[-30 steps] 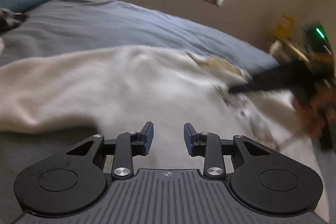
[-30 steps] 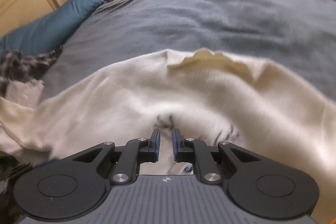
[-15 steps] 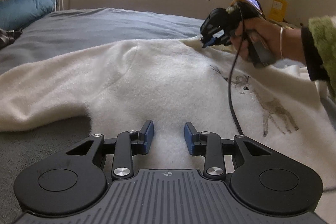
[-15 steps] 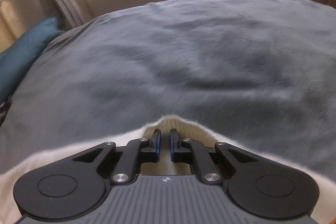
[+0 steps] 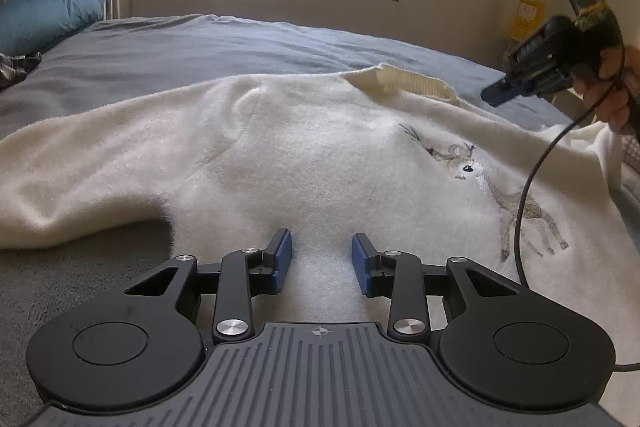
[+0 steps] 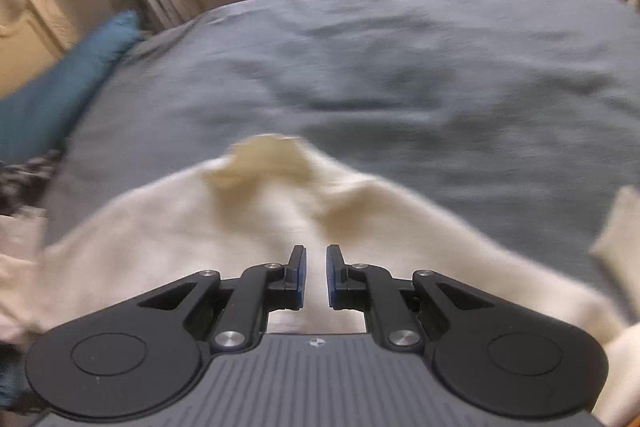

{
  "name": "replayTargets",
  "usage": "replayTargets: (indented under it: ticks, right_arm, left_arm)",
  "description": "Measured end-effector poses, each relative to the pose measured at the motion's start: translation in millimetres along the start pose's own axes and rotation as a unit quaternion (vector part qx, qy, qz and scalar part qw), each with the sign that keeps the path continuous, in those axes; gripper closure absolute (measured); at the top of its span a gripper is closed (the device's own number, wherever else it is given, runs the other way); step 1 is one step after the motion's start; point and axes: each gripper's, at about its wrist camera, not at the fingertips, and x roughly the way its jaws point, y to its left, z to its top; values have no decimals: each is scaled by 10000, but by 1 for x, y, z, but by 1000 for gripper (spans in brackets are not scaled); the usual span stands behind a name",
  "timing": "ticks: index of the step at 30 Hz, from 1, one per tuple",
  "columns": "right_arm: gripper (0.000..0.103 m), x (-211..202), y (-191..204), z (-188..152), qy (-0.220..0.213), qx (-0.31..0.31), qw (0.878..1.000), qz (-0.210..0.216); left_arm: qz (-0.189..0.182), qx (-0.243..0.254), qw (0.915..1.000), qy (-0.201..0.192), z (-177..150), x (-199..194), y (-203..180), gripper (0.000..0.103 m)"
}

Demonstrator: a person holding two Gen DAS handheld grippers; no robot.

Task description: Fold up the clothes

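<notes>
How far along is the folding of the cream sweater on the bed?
Barely started. Done: the sweater lies spread front up on the bed, deer design and collar showing. In hand: nothing; the left hand-held gripper is open over the lower body, and the right hand-held gripper, jaws slightly apart and empty, hangs clear of the fabric near the collar. Left: every fold; no sleeve or side is turned in.

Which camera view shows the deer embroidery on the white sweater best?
The left wrist view: the deer embroidery lies sharp and unobstructed on the white sweater, except for a black cable crossing it. The right wrist view is blurred and shows only plain sweater, no deer.
</notes>
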Motion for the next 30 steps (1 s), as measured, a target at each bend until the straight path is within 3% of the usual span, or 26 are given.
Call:
replayTargets:
  ticks: [3, 6, 8, 10, 13, 14, 15, 16, 18, 24, 28, 30]
  right_arm:
    - [88, 12, -11, 3, -202, -431, 9982, -355]
    - [58, 24, -8, 7, -236, -1271, 9904, -493]
    - [52, 28, -1, 4, -227, -1960, 9787, -567]
    - [41, 38, 2, 4, -30, -2410, 9693, -487]
    - [39, 61, -2, 4, 309, -2537, 9654, -524]
    - [39, 63, -5, 6, 335, -2417, 9685, -485]
    - [49, 63, -7, 9, 361, -2275, 9722, -422]
    - [71, 63, -9, 11, 387, -2133, 9756, -358]
    - [92, 58, -5, 11, 234, -2157, 9748, -512]
    - [95, 47, 7, 9, -584, -2308, 9640, -1186]
    - [93, 86, 7, 9, -387, -2263, 9613, -1521]
    - [86, 90, 0, 14, -411, -1874, 9700, -1492]
  left_arm:
    - [30, 36, 10000, 4, 0, 0, -1, 69]
    - [52, 47, 10000, 15, 0, 0, -2, 69]
    - [67, 48, 10000, 32, 1, 0, -2, 69]
    - [88, 63, 9999, 42, 1, 1, -3, 69]
    - [138, 104, 9998, 45, 1, 1, -6, 69]
    - [160, 124, 9998, 40, 1, 1, -7, 69]
    - [174, 140, 9997, 33, 0, 1, -7, 69]
    - [179, 148, 9997, 27, 0, 1, -7, 69]
    - [190, 163, 9997, 14, 0, 1, -7, 69]
    - [206, 187, 9996, 4, -1, 1, -8, 69]
    - [206, 197, 9996, -18, -2, 1, -8, 69]
    - [203, 198, 9996, -18, -2, 1, -7, 69]
